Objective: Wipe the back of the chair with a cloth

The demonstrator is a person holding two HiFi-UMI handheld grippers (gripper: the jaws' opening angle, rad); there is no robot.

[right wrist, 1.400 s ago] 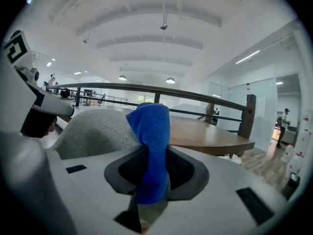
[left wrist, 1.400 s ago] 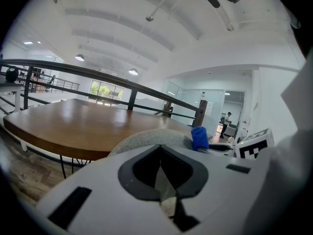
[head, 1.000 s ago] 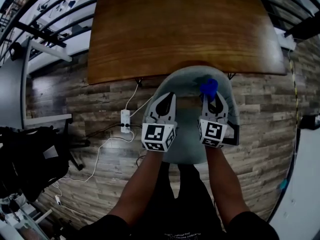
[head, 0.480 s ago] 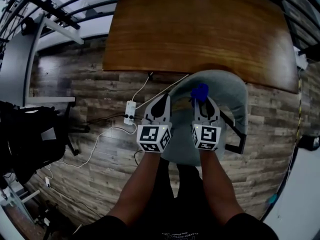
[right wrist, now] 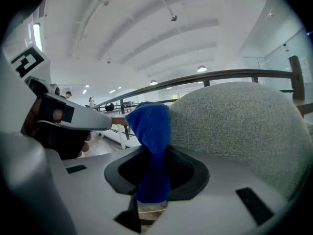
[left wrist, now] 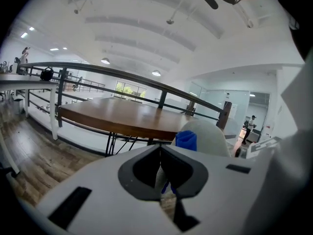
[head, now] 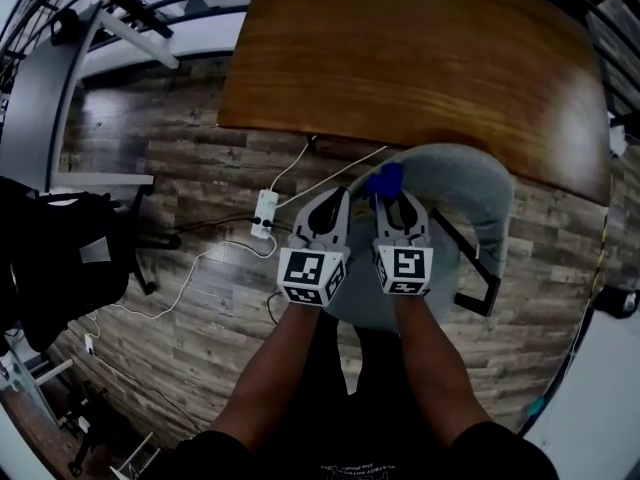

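Right gripper view: right gripper [right wrist: 152, 155] clamped on cloth [right wrist: 150, 124], just beside chair back [right wrist: 234, 126]; left gripper [left wrist: 160, 153] closed, empty; wiping seemingly about to start, next pressing cloth against it.

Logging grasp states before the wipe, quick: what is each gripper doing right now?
Left gripper: closed, holding nothing.
Right gripper: closed on the blue cloth.
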